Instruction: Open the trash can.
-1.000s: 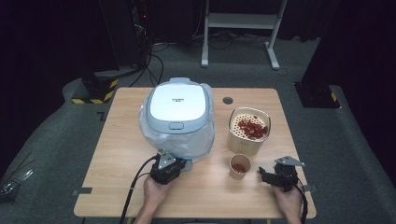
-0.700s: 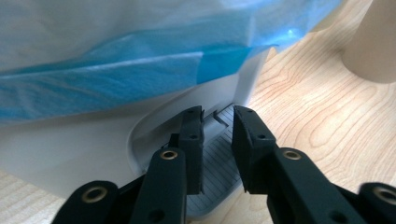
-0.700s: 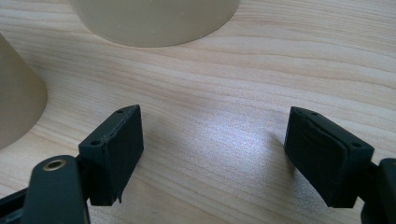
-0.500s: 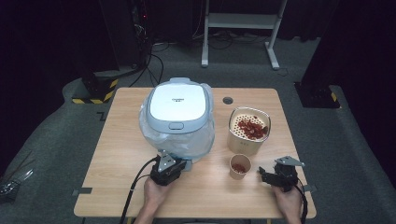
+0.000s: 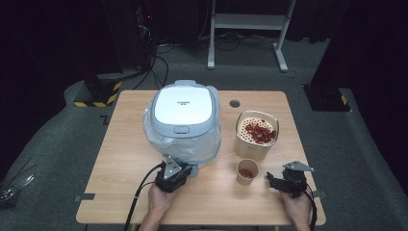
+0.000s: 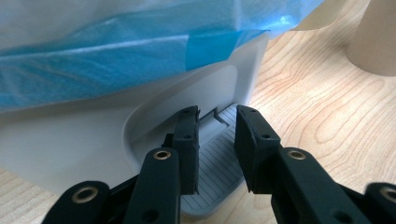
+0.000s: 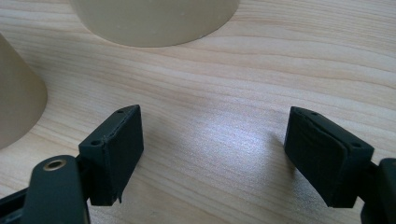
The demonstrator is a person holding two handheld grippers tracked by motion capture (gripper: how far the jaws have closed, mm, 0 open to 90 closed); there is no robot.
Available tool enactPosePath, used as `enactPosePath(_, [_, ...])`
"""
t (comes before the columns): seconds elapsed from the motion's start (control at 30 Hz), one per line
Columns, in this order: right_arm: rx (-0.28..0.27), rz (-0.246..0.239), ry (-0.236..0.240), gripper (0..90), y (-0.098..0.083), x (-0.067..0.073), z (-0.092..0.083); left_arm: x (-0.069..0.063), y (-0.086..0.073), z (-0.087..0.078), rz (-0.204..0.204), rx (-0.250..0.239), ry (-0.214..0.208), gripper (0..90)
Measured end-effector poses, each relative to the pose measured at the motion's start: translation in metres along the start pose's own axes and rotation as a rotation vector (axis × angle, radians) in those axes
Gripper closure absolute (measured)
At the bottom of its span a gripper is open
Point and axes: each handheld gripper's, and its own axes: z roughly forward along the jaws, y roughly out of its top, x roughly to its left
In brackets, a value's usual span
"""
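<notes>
1. The body of the rice cooker (image 5: 185, 120) is partly hidden under a bluish plastic wrap (image 6: 116, 51), and what lies under its closed lid cannot be seen.
2. The left gripper (image 6: 215, 140) is placed at the cooker's front base, and its jaws are narrowed around a small grey ribbed tab (image 6: 219, 158), with a slim gap left.
3. The right gripper (image 7: 212, 154) is rested wide open over bare table (image 7: 261, 70), and nothing is held.
4. A small paper cup (image 5: 247, 171) is seen between the two grippers.

The white lid (image 5: 183, 108) of the big cooker (image 5: 185, 126) has a small dark word printed near its middle, but the letters are too tiny and blurry to read, and no other words, numbers or signs can be read anywhere.
</notes>
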Motion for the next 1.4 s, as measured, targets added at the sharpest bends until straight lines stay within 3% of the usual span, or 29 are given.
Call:
enactPosePath(0.37, [0.000, 0.000, 0.000, 19.9, 0.0000, 0.0001, 0.0000, 0.0002, -0.0039, 0.0006, -0.011, -0.020, -0.006, 70.5])
enactPosePath(1.27, [0.002, 0.001, 0.003, 20.3, 0.0002, -0.0001, -0.0001, -0.0016, -0.0058, 0.0025, -0.006, -0.008, 0.004, 70.5])
enactPosePath(1.4, [-0.006, -0.005, 0.003, 24.3, -0.0003, 0.0010, -0.0008, -0.0018, -0.0057, 0.0028, -0.005, -0.002, 0.003, 70.5])
